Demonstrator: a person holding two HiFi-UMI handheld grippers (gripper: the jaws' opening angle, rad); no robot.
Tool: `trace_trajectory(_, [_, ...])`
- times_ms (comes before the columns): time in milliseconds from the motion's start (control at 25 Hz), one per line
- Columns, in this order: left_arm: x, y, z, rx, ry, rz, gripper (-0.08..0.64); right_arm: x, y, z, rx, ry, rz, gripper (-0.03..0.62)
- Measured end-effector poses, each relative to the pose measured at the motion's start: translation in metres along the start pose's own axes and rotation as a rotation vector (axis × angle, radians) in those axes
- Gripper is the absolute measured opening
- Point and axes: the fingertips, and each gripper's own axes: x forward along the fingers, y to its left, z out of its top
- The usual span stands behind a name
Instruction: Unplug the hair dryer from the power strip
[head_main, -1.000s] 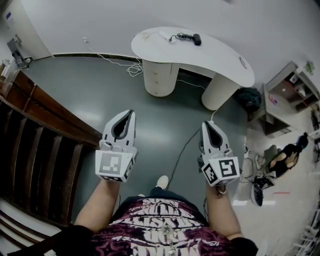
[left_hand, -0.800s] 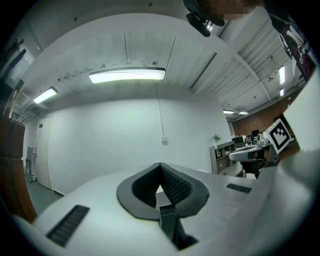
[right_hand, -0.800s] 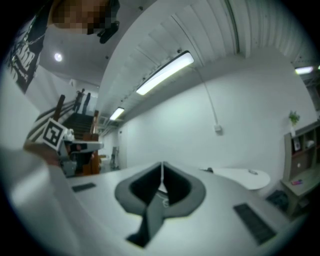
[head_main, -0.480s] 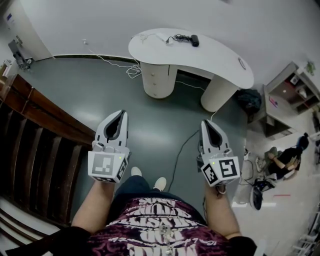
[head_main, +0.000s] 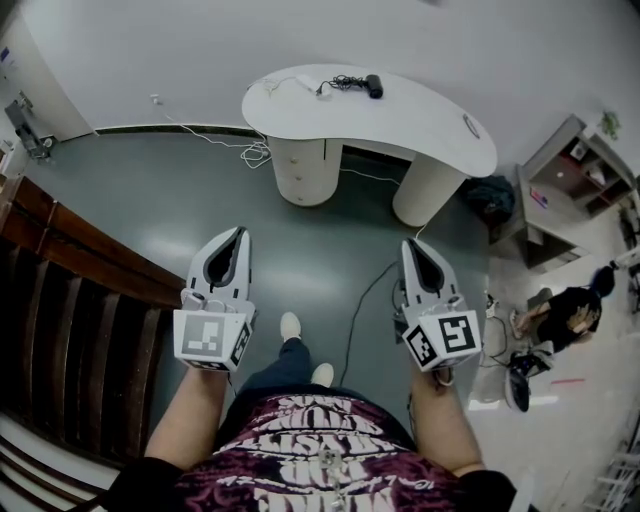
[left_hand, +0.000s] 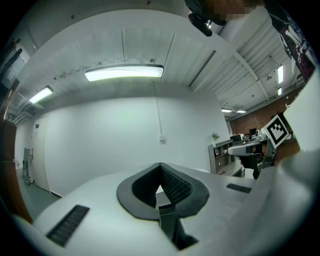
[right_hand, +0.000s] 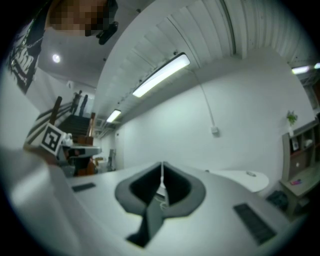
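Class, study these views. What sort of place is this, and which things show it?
Probably an office-like workroom: a curved white desk against a bare wall, strip lights overhead, and open shelving to one side.

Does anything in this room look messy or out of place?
Only loose cabling. A thin white cord lies bunched on the dark green floor by the white curved table, a black cord is tangled on its top, and a dark cable snakes across the floor. Nothing looks spilled or broken.
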Motion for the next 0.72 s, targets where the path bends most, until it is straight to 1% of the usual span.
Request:
trace_trajectory(120, [0.014, 0.001, -0.005, -0.008, 0.005, -0.017, 0.015, 0.011, -0.008, -0.001, 0.003, 0.005, -0.013, 0.035])
trace_trajectory(240, [0.029, 0.004, -0.009, 0.003, 0.007, -0.036, 0.015, 0.025, -0.013, -0.004, 0.001, 0.009, -0.020, 0.035])
trace_trajectory(480, [0.071, 0.022, -0.017, -0.003, 0.009, -0.070, 0.015, 0.064, -0.021, -0.009, -0.015, 0.021, -0.037, 0.035])
trace_trajectory(600, [0.096, 0.034, -0.023, -0.021, 0.010, -0.083, 0.015, 0.086, -0.029, -0.010, -0.019, 0.026, -0.046, 0.035])
trace_trajectory(720, [0.117, 0.049, -0.029, -0.060, 0.023, -0.088, 0.015, 0.106, -0.035, -0.010, -0.027, 0.033, -0.060, 0.035])
